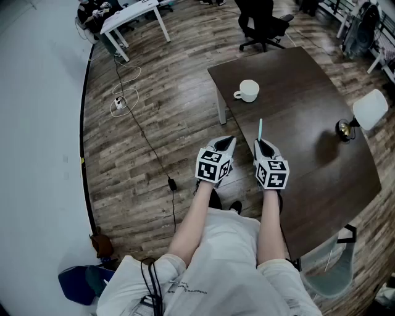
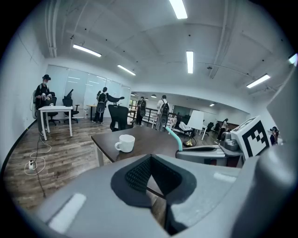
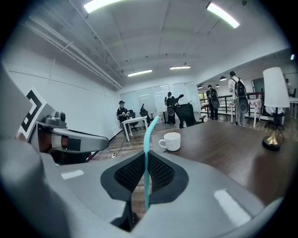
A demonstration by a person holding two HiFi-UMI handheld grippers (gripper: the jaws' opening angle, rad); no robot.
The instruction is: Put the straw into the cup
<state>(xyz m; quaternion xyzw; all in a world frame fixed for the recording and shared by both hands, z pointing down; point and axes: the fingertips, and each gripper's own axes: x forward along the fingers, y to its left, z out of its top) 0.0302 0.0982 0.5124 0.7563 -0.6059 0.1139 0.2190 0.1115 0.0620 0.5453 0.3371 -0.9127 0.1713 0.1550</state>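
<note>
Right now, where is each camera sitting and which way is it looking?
Head view: on the person's head, looking steeply down at the table and floor; shows forearms, left gripper and right gripper.
Left gripper view: on the left gripper, facing across the table; shows its shut, empty jaws and the right gripper beside.
Right gripper view: on the right gripper, facing likewise; shows its jaws clamping the straw.
All three share the white cup.

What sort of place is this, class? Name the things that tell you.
Probably an open-plan office or lab: a white desk and a black office chair stand on the wooden floor, with long strip lights overhead.
</note>
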